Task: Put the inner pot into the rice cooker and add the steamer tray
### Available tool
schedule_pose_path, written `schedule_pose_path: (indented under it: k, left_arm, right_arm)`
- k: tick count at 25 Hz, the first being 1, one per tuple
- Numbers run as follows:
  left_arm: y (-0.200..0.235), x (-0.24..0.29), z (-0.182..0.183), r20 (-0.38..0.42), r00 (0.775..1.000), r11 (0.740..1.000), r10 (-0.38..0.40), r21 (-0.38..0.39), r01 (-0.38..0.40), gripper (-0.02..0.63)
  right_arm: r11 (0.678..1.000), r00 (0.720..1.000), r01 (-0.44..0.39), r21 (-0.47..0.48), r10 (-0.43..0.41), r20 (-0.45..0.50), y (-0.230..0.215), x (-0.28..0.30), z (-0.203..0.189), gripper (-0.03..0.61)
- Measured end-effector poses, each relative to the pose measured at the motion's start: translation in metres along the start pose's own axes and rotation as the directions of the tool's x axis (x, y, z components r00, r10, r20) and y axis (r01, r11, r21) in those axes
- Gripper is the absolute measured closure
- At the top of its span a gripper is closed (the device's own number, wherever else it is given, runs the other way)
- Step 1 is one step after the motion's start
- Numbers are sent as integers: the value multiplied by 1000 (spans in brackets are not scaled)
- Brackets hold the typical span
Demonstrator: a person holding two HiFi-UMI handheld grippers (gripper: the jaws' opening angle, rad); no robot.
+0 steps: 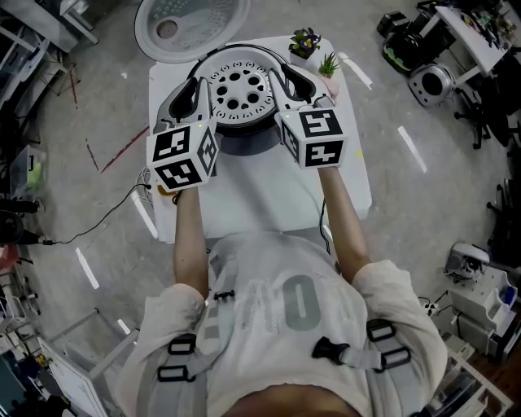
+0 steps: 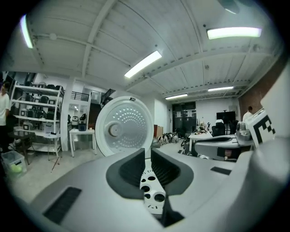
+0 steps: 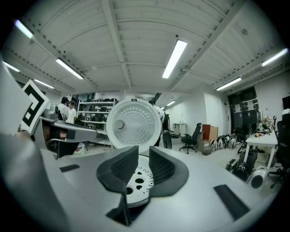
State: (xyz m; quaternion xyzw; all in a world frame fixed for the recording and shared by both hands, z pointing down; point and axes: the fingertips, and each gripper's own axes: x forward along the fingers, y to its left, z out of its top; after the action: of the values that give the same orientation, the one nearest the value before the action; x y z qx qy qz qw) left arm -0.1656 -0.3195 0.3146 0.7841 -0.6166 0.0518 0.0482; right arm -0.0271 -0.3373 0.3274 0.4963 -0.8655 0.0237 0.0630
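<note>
Grey fingers [image 2: 131, 168] of left gripper [image 2: 147, 156] and right gripper [image 3: 144, 154] clamp opposite steamer tray [image 1: 238, 89] edges.

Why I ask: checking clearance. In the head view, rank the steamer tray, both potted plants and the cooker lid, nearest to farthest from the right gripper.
1. Steamer tray: its right rim is in the right gripper.
2. Green plant and purple-flowered plant, at the far right corner of the table: too close to call.
3. Cooker lid: farthest, beyond the far edge, leftward.
</note>
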Motion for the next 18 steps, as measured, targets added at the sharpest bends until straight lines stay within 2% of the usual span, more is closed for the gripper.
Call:
schedule_pose_path:
  k: [3, 6, 10, 13, 18]
  left_arm:
    - [-9, -16, 12, 88, 996, 1000, 20, 13, -22, 584]
    - [-17, -36, 19, 159, 987, 999, 37, -6, -37, 592]
    - [-28, -57, 21, 228, 972, 998, 55, -15, -53, 592]
    - [-32, -65, 17, 253, 964, 997, 78, 1, -80, 592]
    - [-36, -68, 13, 232, 968, 994, 94, 37, -105, 592]
  right_arm:
    - [999, 996, 12, -40, -8, 93, 4, -17, 16, 565]
    - [999, 987, 10, -50, -2, 159, 12, -36, 26, 572]
    - [999, 983, -5, -34, 11, 183, 22, -57, 23, 572]
    - [999, 985, -12, -46, 20, 170, 29, -65, 13, 572]
    - [997, 988, -27, -77, 38, 151, 33, -72, 5, 572]
